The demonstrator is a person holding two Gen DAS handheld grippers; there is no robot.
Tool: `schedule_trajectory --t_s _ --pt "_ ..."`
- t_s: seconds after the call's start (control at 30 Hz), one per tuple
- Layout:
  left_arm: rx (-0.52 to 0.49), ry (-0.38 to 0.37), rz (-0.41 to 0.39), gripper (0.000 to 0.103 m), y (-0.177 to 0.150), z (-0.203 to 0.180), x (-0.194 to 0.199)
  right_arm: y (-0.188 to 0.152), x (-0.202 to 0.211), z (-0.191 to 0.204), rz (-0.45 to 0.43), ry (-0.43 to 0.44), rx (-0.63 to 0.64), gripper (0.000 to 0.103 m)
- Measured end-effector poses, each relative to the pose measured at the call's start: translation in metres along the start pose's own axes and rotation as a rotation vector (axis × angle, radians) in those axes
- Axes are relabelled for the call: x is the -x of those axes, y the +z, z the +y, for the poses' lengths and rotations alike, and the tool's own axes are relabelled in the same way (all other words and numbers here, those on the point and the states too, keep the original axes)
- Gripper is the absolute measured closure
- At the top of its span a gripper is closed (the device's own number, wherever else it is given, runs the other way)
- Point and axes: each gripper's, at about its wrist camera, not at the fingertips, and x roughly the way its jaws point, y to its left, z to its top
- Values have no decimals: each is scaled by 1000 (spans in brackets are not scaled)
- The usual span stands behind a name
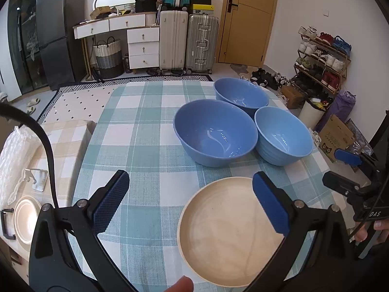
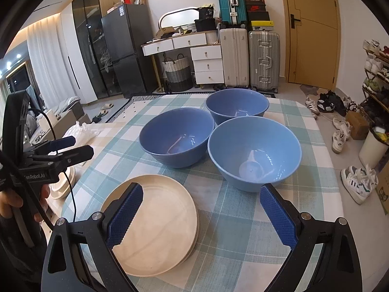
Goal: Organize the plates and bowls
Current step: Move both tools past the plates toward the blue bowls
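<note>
Left gripper point(image 1: 190, 203) spread wide, empty, poised above the checked cloth point(image 1: 145, 131); blue pads clear of everything, right pad point(image 1: 269, 204) overlapping the plates' rim in view but whether touching cannot be told. Right gripper point(image 2: 201, 215) likewise spread wide and empty, left pad point(image 2: 125, 215) showing over the plates point(image 2: 158, 223), right pad above bare cloth just near of the nearest bowl. In the left view, seen at the right edge with jaws apart, gripped by a hand point(image 1: 369, 231).

Stack of cream plates at the near edge of the table, flat, well short of the bowls. Three blue bowls upright and empty in a tight cluster farther back: dark bowl point(image 2: 177, 137) on the left, pale bowl point(image 2: 254, 153) on the right and nearest, far bowl point(image 2: 237, 105) behind both; rims touching or nearly so. More cream plates point(image 1: 25, 217) on a lower surface off the left side of the table, beside a small metal holder point(image 1: 36, 178).

Beyond the table: suitcases point(image 2: 250, 58), white drawers point(image 2: 206, 65), yellow door point(image 2: 313, 29), shoe rack point(image 1: 321, 58) at the right.
</note>
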Motion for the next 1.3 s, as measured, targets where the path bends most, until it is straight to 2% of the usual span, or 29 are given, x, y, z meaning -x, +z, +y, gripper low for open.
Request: schedule_trajectory --t_s 0.33,0.7,0.9,1.0,1.2,1.3 --pt "8 19 6 2 18 8 -19 30 -36 1 58 29 41 5" --pt "51 46 -13 2 41 16 -46 61 -61 0 60 41 101 5" --pt "55 32 4 2 55 18 -65 79 -73 -6 64 62 128 5" --pt "54 31 16 2 60 21 -77 87 -83 -11 89 99 118 5" --pt "73 26 55 2 66 32 -106 98 -102 -15 113 99 154 5" --pt "85 24 68 2 68 39 -119 104 -113 -14 125 128 178 5"
